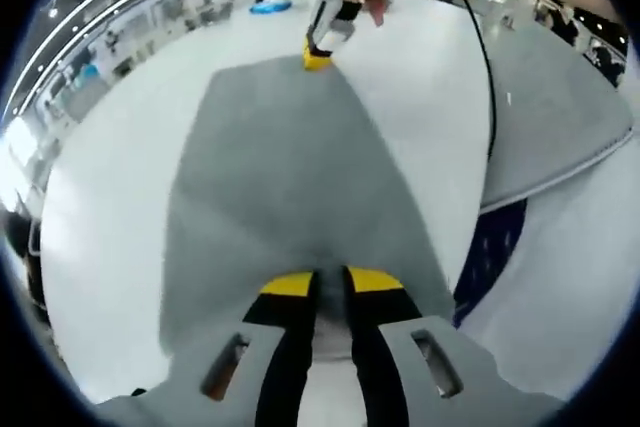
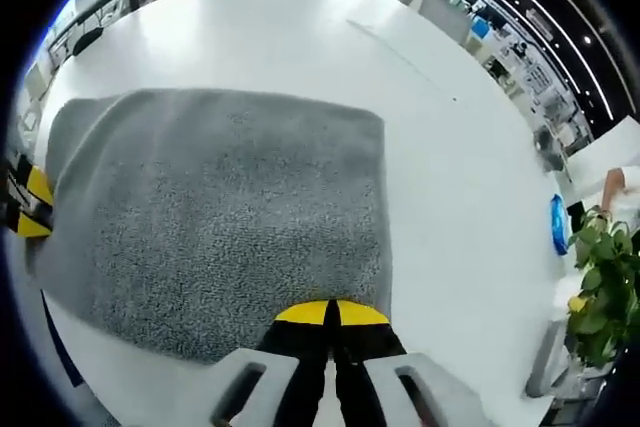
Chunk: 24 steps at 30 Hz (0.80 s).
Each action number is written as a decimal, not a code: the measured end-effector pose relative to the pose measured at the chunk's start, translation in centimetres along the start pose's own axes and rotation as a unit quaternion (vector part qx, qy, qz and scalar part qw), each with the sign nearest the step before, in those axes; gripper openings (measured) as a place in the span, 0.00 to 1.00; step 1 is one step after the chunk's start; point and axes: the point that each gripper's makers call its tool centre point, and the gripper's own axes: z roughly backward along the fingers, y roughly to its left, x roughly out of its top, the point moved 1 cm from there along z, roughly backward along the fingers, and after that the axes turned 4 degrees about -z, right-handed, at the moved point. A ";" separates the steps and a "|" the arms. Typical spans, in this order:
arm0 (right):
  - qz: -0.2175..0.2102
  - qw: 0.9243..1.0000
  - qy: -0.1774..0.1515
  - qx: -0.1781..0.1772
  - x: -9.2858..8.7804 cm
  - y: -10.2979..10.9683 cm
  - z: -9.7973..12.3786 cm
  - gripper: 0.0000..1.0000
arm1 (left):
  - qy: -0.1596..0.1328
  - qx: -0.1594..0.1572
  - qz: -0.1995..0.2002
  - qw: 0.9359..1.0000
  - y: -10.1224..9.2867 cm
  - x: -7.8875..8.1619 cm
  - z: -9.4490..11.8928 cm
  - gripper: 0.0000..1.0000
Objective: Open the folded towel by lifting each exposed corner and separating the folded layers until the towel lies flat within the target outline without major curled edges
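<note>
Spanning white surface (image 2: 470,117), grey towel (image 2: 230,217) is seen stretched between both grippers. Left gripper (image 1: 331,285): fingers together, clamped on near towel edge. Right gripper (image 2: 332,315): fingers together on opposite towel edge, also seen at towel's far corner. Towel judged soft, limp, light, pile grippy; no fragility. Hold best taken at corners or hem, thin single layer, so cloth is pulled taut without curl.

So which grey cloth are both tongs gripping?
The darker grey towel stretched between the left tongs and right tongs, not the paler grey cloth lying untouched beside it.
</note>
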 end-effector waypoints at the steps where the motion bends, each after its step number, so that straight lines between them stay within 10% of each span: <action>1: -0.001 1.000 -0.001 -0.001 0.1 -0.1 0.0 0.00 | 0.000 -0.003 0.000 1.000 -0.1 0.1 -0.1 0.12; 24: -0.008 1.000 0.002 0.003 1.6 -1.6 -1.1 0.00 | -0.031 -0.071 -0.042 0.996 -3.3 2.1 -1.2 0.12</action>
